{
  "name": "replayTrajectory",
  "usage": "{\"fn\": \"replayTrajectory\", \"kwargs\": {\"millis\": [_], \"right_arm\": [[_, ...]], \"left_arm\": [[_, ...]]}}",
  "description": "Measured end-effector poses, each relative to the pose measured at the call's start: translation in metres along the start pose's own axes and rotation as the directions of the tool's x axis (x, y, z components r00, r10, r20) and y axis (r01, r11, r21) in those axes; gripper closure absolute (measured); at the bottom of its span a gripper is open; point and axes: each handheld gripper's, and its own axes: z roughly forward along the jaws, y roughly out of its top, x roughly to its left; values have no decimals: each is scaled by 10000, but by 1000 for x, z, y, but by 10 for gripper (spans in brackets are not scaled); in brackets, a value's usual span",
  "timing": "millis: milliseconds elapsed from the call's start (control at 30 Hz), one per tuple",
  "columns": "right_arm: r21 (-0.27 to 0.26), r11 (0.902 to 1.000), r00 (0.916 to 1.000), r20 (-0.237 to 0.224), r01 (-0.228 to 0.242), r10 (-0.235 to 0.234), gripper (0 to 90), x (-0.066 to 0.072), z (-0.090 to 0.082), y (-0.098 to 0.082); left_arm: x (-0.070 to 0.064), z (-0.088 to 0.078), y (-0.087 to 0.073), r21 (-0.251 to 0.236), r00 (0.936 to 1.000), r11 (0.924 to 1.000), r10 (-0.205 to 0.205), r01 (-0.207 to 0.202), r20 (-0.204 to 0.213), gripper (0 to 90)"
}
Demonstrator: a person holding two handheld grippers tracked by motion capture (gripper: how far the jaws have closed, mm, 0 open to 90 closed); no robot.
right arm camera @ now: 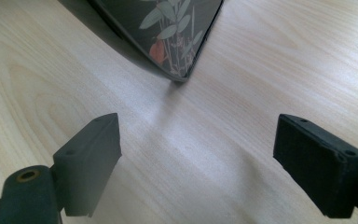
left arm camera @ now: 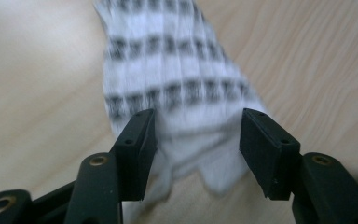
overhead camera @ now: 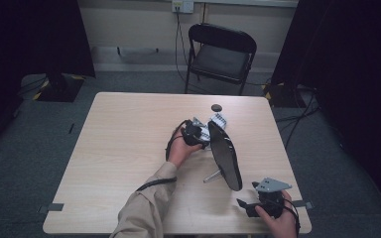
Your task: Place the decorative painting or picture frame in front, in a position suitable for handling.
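Nearest the high camera, the right gripper point(overhead camera: 243, 203) rests at the table's point(overhead camera: 129, 148) near edge with nothing in it, seemingly parked, while the left gripper point(overhead camera: 206, 135) works at a striped white cloth point(overhead camera: 219, 119) beside a dark oval mirror point(overhead camera: 225, 154) propped on its stand, presumably to wipe it. From the left gripper view, its jaws stand apart around the cloth point(left arm camera: 177, 93) lying on the wood, pads not visibly pressing it. From the right gripper view, wide-open jaws face bare table, and the mirror's back point(right arm camera: 168, 28) carries a painted leaf pattern.
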Motion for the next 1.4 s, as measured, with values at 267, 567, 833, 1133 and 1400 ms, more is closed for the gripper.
{"fn": "replayTrajectory", "kwargs": {"millis": [267,567,833,1133,1400], "right_arm": [[21,9999,9999,-31,100,-100,144,2,0,1],[-266,9996,10000,-48,50,-51,152,5,-2,4],[-305,9987,9992,-13,398,-399,202,13,2,9],[-678,9963,9986,157,522,-512,277,21,3,18],[-1098,9937,9997,57,231,-226,370,21,1,21]], "left_arm": [[-1,-12,-6,248,9988,9990,-389,382,289,813],[-1,-84,-60,746,9920,9946,-792,720,984,822],[1,-145,-122,654,9891,9919,-1147,1089,927,819],[2,-190,-159,860,9941,9915,-1016,979,387,819],[-1,-197,-163,715,9912,9903,-1232,1195,492,676]]}}
